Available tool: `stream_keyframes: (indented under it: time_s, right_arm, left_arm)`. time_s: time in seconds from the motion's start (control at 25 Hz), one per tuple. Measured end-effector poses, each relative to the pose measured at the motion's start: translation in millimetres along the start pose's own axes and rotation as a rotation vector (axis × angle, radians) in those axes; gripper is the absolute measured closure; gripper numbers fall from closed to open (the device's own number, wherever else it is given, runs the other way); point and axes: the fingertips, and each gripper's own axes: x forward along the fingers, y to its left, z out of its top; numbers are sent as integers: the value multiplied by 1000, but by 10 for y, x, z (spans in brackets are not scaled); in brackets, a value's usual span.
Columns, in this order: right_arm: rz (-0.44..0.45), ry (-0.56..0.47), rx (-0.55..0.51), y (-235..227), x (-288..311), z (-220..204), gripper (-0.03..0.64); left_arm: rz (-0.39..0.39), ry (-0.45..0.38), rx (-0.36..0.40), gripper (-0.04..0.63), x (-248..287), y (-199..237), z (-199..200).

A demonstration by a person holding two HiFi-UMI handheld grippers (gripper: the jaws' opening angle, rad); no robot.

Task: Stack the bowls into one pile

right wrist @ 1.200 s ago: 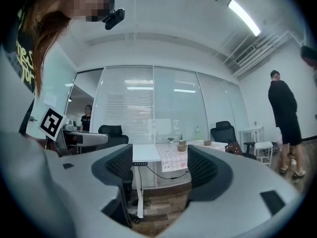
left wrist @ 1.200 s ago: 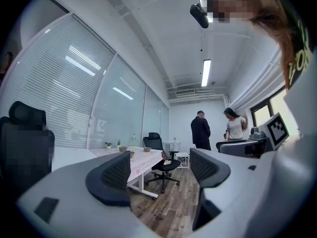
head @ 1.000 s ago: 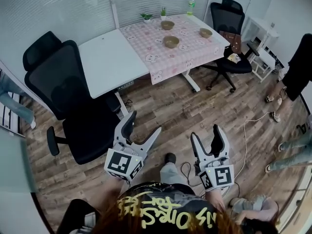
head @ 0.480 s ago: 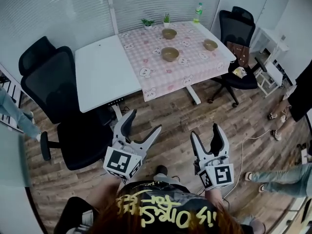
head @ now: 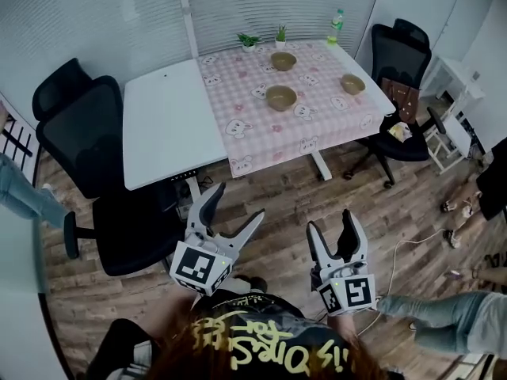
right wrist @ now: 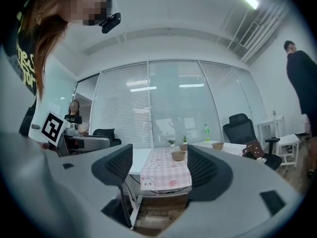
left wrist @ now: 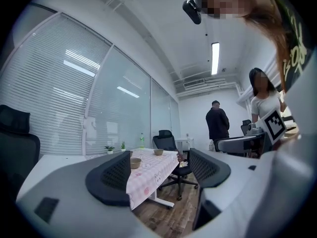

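Left tongs (head: pixel 235 203) and right tongs (head: pixel 330 222) spread wide, empty. Table (head: pixel 170 125) closer now; bowls (head: pixel 281 96) still apart, out of reach.

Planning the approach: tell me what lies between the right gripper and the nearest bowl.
Head view: wooden floor, then the hanging edge of the pink tablecloth, between the open right gripper and the nearest bowl.

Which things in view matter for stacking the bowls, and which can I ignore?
For the job: near bowl, far bowl and right bowl, all apart on the pink cloth; left gripper and right gripper, both open and empty.

Just lying about: left plant, right plant, bottle, left chair, right chair.
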Motion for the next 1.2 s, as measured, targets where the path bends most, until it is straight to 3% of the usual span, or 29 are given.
stream_keyframes:
  time_s: [0.44, 0.88, 1.2]
  right_arm:
    - [24, 7, -10, -115, 276, 12, 290]
    - [52, 35, 6, -237, 423, -127, 290]
    - [53, 19, -11, -462, 817, -166, 290]
  left_arm:
    - [11, -27, -40, 222, 238, 165, 74]
    - [57, 0, -15, 230, 351, 270, -49]
    - [34, 6, -2, 229, 794, 452, -160]
